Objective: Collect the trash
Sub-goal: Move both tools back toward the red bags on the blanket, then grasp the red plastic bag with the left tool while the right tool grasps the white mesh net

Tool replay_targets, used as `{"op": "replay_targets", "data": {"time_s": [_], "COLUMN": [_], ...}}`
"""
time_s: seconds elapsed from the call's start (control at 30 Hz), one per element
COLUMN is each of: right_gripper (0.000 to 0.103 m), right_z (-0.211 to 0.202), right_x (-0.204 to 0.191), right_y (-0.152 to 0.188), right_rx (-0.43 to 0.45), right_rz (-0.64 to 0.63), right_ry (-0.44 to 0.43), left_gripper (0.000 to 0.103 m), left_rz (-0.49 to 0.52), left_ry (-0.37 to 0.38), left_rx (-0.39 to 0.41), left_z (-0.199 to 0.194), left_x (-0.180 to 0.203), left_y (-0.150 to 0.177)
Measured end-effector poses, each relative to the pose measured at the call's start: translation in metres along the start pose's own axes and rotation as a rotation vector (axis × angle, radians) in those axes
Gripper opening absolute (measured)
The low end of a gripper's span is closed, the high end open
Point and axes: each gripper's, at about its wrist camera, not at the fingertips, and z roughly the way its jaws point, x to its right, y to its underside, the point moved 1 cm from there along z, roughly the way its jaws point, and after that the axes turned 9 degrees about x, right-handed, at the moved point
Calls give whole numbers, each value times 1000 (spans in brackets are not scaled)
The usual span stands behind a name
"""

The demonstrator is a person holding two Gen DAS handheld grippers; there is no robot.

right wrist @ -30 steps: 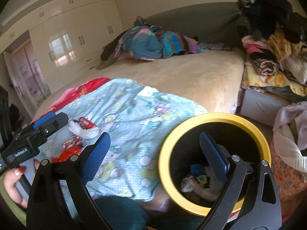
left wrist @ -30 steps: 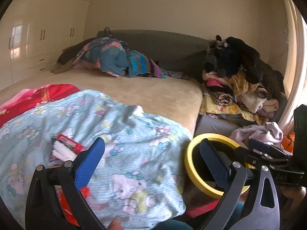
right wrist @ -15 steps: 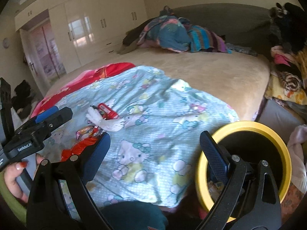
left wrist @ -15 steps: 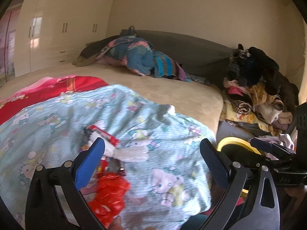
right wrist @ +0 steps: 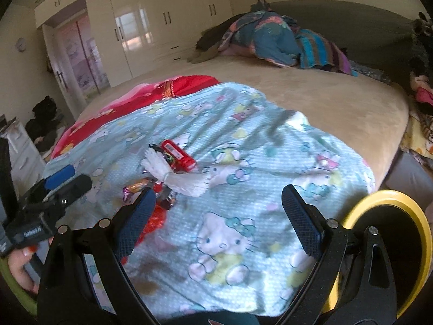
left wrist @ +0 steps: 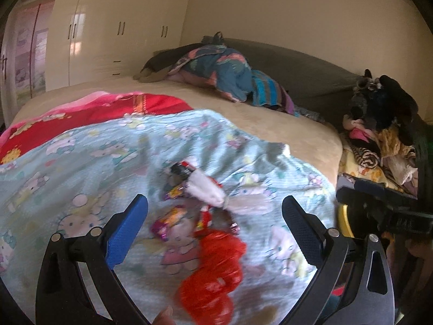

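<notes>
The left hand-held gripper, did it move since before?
Yes. The left hand-held gripper swung left, away from the yellow-rimmed bin, and now frames the red wrapper.

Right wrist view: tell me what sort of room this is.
Most likely a bedroom: a wide bed with a cartoon-cat blanket spread on it, bundled bedding by the headboard, and glossy built-in wardrobes along the far wall.
</notes>
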Motion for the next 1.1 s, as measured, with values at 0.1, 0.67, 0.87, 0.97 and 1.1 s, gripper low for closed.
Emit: {"op": "replay_targets", "data": {"time_s": [0.1,0.67,0.87,0.97,1.1], "right_gripper": [86,86,82,79,60], "right_z": [17,121,143,148,148], "right_x": [-6,-23,-21,-21,-23], "right_y": [0,13,18,22,28], "right_rx": [-23,-180,-221,-241,-260], "right_rz": [10,67,111,142,139], "right_ry": [-16,-77,-112,-130,-157], "left_gripper": [97,96,95,95,90], "left_rz": [-20,-79,-46,-43,-45], "left_ry": [-7,42,72,82,95], "left_rx": [-22,-182,-219,-239,-254], "left_z": [0,12,17,21,22], "left_x": [-15,-33,-24,-20,-18], "left_y": [8,65,78,83,87]}}
